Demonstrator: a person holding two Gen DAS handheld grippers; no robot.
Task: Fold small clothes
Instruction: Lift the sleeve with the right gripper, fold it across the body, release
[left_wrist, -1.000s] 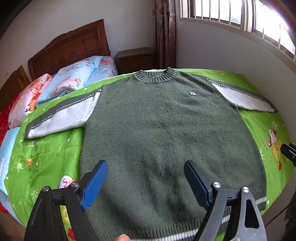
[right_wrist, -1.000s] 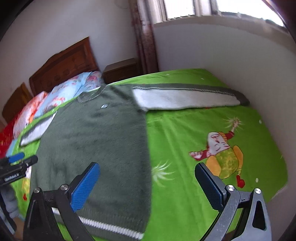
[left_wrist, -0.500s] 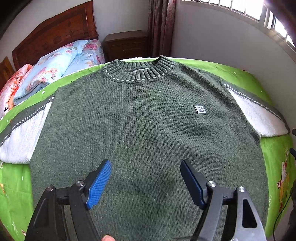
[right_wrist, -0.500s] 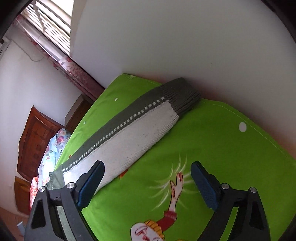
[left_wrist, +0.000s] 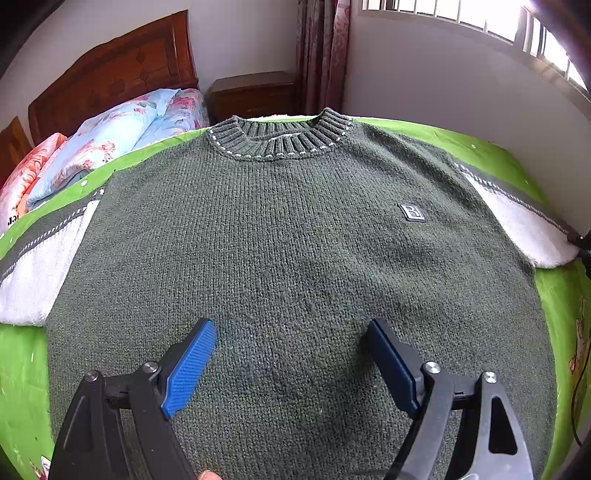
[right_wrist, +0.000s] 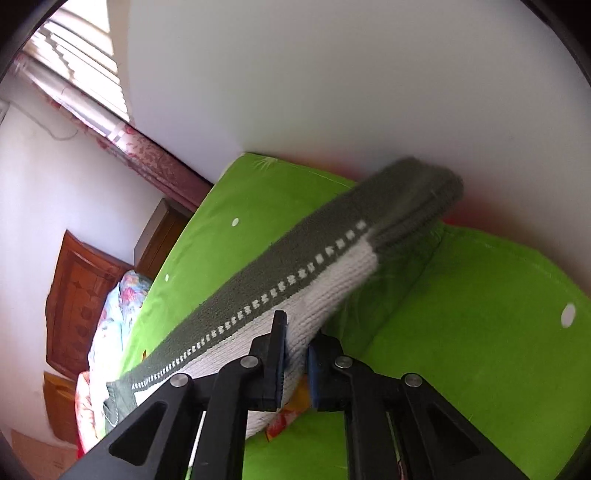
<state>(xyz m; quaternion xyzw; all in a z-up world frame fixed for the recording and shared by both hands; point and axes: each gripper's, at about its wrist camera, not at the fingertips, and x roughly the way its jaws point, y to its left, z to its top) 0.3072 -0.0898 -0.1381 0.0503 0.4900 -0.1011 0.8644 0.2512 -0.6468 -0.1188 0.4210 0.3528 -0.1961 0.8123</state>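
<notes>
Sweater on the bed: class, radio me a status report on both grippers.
Left gripper opening, fingers over the sweater body, nothing between them. Right gripper shut on the sleeve, lifted off the green sheet. Nothing in the way.

My dark green knitted sweater (left_wrist: 295, 240) runs out of the left wrist view at the bottom, so its hem is cut off, and both grey-and-white sleeves leave that view at the sides. In the right wrist view the ribbed cuff (right_wrist: 417, 195) of the sleeve is blurred. My right gripper (right_wrist: 295, 363) covers the sleeve's lower edge where it is pinched. The small square badge (left_wrist: 412, 213) on the sweater's chest bears lettering too small to read.
</notes>
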